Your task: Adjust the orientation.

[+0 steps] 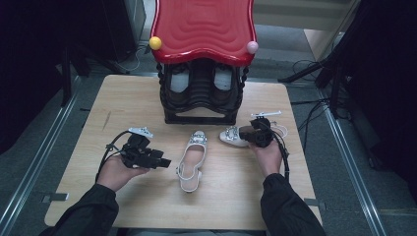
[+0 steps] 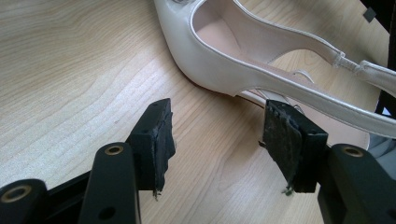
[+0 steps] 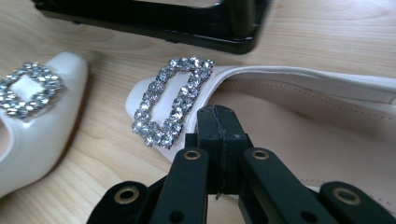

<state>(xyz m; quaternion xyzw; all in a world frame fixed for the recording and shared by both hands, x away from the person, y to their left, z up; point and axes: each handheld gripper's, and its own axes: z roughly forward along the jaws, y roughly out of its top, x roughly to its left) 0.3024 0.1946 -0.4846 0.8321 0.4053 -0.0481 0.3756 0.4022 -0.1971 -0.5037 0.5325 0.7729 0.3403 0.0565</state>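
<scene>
my right gripper (image 3: 219, 140) is pinched tight on the edge of the white shoe (image 3: 299, 121) by its sparkly buckle (image 3: 170, 100), near the black shoe rack (image 1: 201, 93). my left gripper (image 2: 219, 144) is wide, with nothing in it, beside the other shoe (image 1: 191, 160) on the worktop (image 1: 123, 98). i think i should lift slowly so the shoe doesn't slip.

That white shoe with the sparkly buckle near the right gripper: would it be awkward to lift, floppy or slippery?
The white shoe would probably hold its shape, since its rim looks firm, though the thin strap may flop. Its glossy surface hints it could slip between the pads. The rhinestone buckle looks delicate, so squeezing there seems risky. The right gripper has its jaws shut.
</scene>
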